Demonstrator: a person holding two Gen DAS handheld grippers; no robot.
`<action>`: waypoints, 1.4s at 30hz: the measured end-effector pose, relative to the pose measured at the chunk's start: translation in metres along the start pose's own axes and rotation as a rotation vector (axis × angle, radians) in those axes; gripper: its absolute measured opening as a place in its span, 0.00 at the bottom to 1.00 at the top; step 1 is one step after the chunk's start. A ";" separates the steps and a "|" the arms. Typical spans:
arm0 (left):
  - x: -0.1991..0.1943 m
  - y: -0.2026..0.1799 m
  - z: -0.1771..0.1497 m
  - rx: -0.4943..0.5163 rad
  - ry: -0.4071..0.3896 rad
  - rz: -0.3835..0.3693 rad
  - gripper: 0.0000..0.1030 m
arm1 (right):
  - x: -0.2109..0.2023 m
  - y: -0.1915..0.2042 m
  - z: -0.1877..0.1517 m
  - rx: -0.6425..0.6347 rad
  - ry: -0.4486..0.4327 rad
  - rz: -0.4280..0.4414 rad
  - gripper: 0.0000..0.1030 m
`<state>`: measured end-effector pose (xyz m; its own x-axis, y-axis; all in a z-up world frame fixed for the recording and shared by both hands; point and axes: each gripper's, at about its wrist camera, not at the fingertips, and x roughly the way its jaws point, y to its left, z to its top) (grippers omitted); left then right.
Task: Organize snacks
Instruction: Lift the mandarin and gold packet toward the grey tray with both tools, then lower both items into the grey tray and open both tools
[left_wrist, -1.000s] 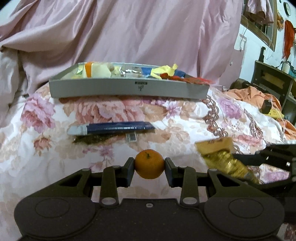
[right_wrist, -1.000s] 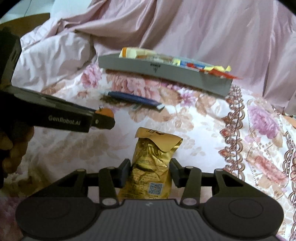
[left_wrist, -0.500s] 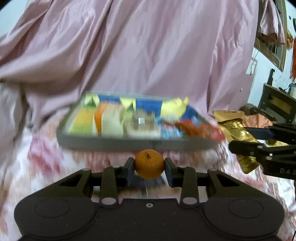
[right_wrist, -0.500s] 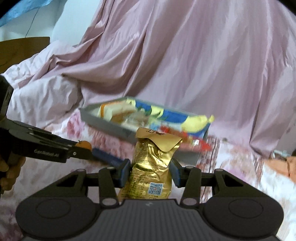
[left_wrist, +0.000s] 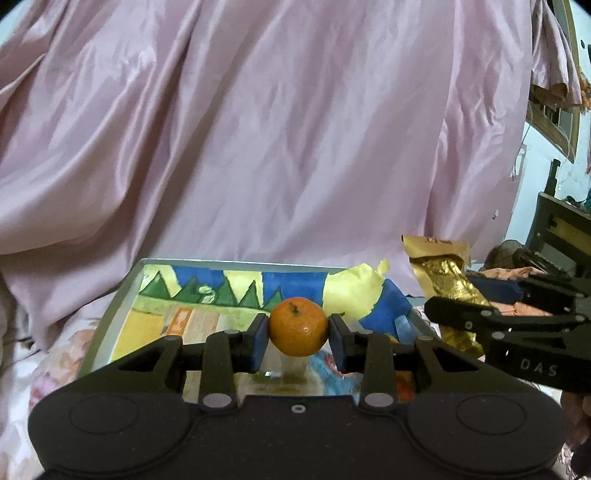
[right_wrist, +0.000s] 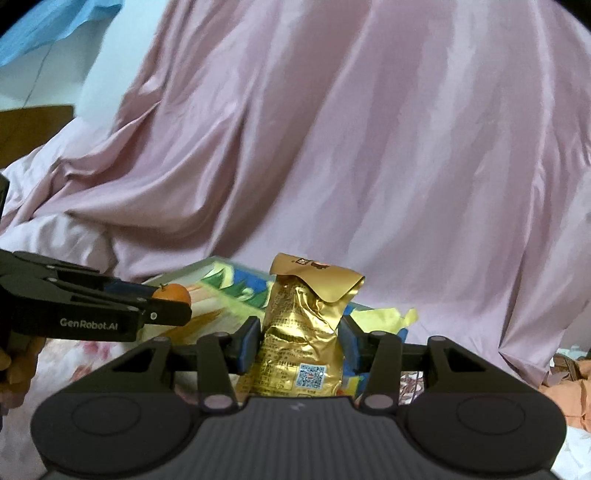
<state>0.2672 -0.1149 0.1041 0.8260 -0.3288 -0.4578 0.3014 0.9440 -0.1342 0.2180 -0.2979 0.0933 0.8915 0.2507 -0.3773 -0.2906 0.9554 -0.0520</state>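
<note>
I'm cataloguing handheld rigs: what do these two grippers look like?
Both are matte black, with a broad rounded body and two arms ending in blue-padded jaws. The left gripper carries white "GenRobot.AI" lettering; the right gripper shows "DAS". No cables or sleeves show.

"GenRobot.AI" on left gripper (right_wrist: 170, 308)

Black grippers (left_wrist: 298, 330) — blue-padded fingers (left_wrist: 259, 341), silver screws, white lettering.

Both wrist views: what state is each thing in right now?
Left gripper: shut on the orange.
Orange: held off the bed, stem up.
Right gripper: shut on the gold packet.
Gold packet: held upright, sealed, top flap folded over.
Tray: open-topped, loaded with snack packets.
</note>
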 end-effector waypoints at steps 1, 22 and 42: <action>0.005 -0.001 0.001 0.002 0.001 -0.001 0.36 | 0.004 -0.004 -0.001 0.012 0.000 -0.007 0.49; 0.066 -0.009 -0.017 0.001 0.059 -0.024 0.36 | 0.067 -0.025 -0.028 0.078 0.081 -0.002 0.49; 0.053 -0.017 -0.010 -0.061 0.031 -0.009 0.62 | 0.054 -0.027 -0.034 0.067 0.065 -0.030 0.60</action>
<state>0.3009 -0.1476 0.0731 0.8078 -0.3372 -0.4835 0.2785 0.9412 -0.1911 0.2621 -0.3152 0.0429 0.8744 0.2130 -0.4360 -0.2383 0.9712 -0.0034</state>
